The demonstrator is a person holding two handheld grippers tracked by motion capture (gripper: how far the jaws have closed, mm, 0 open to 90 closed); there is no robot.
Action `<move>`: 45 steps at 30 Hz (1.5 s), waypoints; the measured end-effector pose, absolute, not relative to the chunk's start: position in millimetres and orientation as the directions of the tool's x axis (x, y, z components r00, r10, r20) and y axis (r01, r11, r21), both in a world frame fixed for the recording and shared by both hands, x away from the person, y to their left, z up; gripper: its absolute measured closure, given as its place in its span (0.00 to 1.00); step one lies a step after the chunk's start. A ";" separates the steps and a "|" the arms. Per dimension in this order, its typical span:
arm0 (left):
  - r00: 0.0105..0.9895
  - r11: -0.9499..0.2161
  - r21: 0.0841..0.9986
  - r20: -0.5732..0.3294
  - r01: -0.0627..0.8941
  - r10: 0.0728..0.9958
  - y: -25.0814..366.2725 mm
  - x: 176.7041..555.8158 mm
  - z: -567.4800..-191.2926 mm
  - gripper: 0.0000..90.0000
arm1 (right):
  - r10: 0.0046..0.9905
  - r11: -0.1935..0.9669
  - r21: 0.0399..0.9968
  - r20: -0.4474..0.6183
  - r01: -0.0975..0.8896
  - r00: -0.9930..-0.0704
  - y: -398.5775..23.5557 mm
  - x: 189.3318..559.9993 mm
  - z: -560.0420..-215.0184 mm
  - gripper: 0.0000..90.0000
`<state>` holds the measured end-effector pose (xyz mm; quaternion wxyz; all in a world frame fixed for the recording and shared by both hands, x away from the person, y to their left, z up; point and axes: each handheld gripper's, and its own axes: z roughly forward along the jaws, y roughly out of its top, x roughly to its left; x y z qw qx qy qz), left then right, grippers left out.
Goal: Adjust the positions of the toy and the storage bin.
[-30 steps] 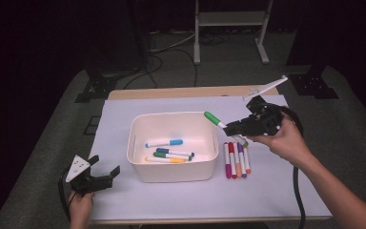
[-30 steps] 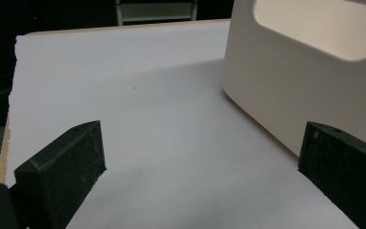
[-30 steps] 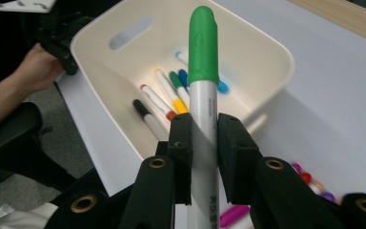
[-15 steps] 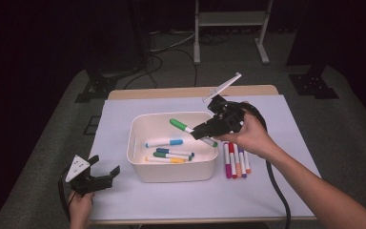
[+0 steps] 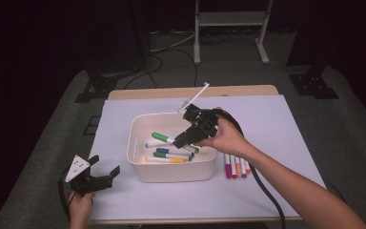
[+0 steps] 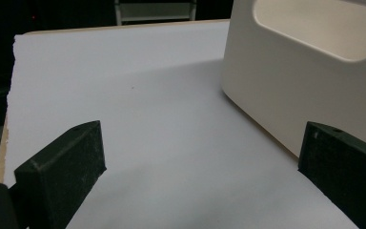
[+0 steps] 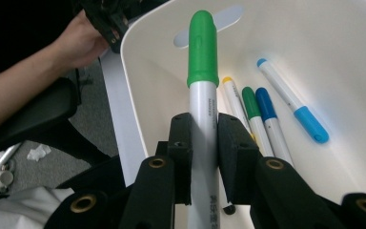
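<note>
My right gripper (image 5: pixel 180 140) (image 7: pixel 204 138) hangs over the white bin (image 5: pixel 140 167) (image 7: pixel 343 57), shut on a green-capped marker (image 5: pixel 161 138) (image 7: pixel 203 71) that points down and left into it. Several markers lie on the bin's floor: a blue-capped one (image 7: pixel 293 106), a dark blue one (image 7: pixel 267 114), a green one (image 7: pixel 251 112) and a yellow one (image 7: pixel 233 98). Several more markers (image 5: pixel 237 167) lie in a row on the paper right of the bin. My left gripper (image 5: pixel 98 175) (image 6: pixel 195 191) rests at the front left, open and empty, its jaws facing the bin's side (image 6: pixel 286 90).
White paper (image 5: pixel 276 124) (image 6: pixel 138 95) covers the wooden table (image 5: pixel 171 92). Dark stands and cables lie on the floor behind the table. In the right gripper view, the person's left hand (image 7: pixel 76 45) and arm appear beyond the bin's rim.
My right gripper has carried the green-capped marker leftward from above the marker row to over the bin and a little lower. The left gripper has stayed where it was.
</note>
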<state>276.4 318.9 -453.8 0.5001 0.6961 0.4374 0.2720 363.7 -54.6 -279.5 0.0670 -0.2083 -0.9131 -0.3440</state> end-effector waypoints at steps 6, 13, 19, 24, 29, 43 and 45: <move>0.470 -0.116 0.935 -0.058 0.334 0.881 318.7 276.5 -454.0 0.01 | 0.309 0.700 0.582 0.276 0.414 -0.910 -41.2 367.8 -291.5 0.84; 0.470 -0.114 0.935 -0.061 0.335 0.881 318.8 276.6 -454.0 0.01 | 0.287 0.737 0.552 0.269 0.391 -0.920 -27.1 372.5 -309.1 0.84; 0.470 -0.115 0.935 -0.060 0.335 0.881 318.9 276.6 -454.1 0.01 | 0.280 0.764 0.521 0.262 0.379 -0.924 -17.3 374.4 -323.3 0.84; 0.471 -0.114 0.936 -0.061 0.334 0.880 318.8 276.5 -454.1 0.01 | 0.276 0.790 0.496 0.236 0.360 -0.932 -11.4 375.0 -332.1 0.84; 0.472 -0.116 0.936 -0.059 0.333 0.880 318.8 276.4 -454.0 0.01 | 0.272 0.810 0.473 0.223 0.348 -0.936 -6.1 376.0 -336.4 0.84; 0.472 -0.113 0.937 -0.061 0.332 0.879 319.0 276.4 -454.1 0.01 | 0.277 0.838 0.434 0.182 0.330 -0.944 -0.4 371.5 -336.9 0.75; 0.472 -0.113 0.936 -0.061 0.332 0.879 319.0 276.4 -454.1 0.01 | 0.278 0.833 0.445 0.176 0.329 -0.944 -3.3 369.9 -333.1 0.74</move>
